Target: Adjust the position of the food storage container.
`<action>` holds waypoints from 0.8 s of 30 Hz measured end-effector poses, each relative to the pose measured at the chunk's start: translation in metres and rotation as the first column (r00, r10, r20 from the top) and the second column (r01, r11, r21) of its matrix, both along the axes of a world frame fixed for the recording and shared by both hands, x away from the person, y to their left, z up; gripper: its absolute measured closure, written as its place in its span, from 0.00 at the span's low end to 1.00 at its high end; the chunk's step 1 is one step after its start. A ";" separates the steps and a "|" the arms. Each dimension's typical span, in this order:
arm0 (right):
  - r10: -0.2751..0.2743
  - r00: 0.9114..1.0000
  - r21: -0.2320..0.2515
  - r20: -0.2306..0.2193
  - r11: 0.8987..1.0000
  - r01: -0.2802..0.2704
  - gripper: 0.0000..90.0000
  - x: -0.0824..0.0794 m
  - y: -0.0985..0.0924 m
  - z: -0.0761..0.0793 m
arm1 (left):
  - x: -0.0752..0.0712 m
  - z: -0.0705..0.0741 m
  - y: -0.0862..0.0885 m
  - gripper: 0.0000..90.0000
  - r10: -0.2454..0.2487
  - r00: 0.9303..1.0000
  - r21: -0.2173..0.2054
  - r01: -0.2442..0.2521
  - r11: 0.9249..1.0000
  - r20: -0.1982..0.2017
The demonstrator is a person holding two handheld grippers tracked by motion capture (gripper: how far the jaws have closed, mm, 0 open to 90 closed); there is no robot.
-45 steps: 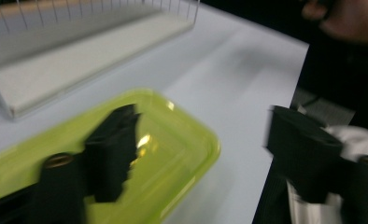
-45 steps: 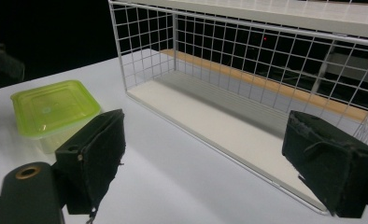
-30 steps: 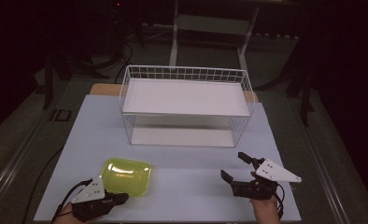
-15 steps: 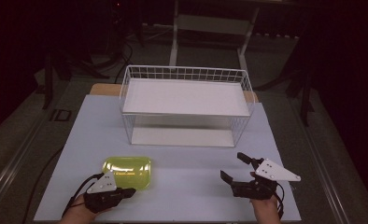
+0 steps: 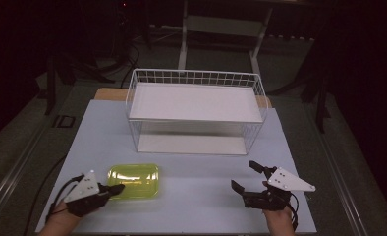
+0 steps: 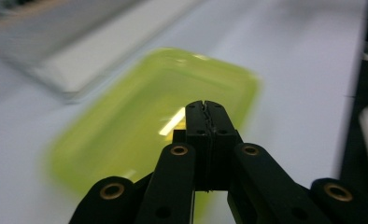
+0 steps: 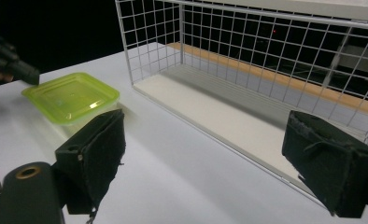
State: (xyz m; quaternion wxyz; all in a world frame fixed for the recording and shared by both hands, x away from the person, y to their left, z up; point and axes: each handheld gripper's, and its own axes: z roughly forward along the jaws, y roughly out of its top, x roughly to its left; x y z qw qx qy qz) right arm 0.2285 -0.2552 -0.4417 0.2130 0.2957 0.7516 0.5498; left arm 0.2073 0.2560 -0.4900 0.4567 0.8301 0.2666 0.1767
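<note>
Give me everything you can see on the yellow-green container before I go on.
The yellow-green container is a shallow, rounded-corner rectangle of translucent, glossy plastic, with what looks like a flat rimmed lid on top. It lies flat on the white table, long side across, in front of the wire basket's left end and apart from it. The left gripper has its jaws shut, the tips at the container's near-left edge; whether they pinch the rim cannot be told. Its contents cannot be made out.

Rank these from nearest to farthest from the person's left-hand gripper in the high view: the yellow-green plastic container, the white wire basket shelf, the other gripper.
1. Yellow-green plastic container: right at the shut tips of the left gripper, near the table's front left.
2. Right gripper: across the front edge, jaws wide apart.
3. White wire basket shelf: toward the table's back, centre; close to the right gripper's rank.
</note>
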 end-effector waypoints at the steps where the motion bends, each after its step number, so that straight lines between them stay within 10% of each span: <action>1: -0.008 1.000 -0.001 0.010 1.000 0.008 0.15 -0.001 0.000 0.000 | 0.005 -0.003 0.017 1.00 0.044 0.999 -0.010 -0.043 0.999 0.012; 11: -0.013 1.000 -0.005 0.005 1.000 0.013 0.15 0.001 0.001 -0.001 | 0.023 -0.034 0.053 1.00 0.142 0.989 0.005 -0.142 0.990 -0.049; 24: -0.007 1.000 -0.007 -0.001 1.000 0.007 0.15 0.002 0.002 -0.003 | 0.029 -0.035 0.032 1.00 0.088 0.994 -0.007 -0.089 0.996 -0.059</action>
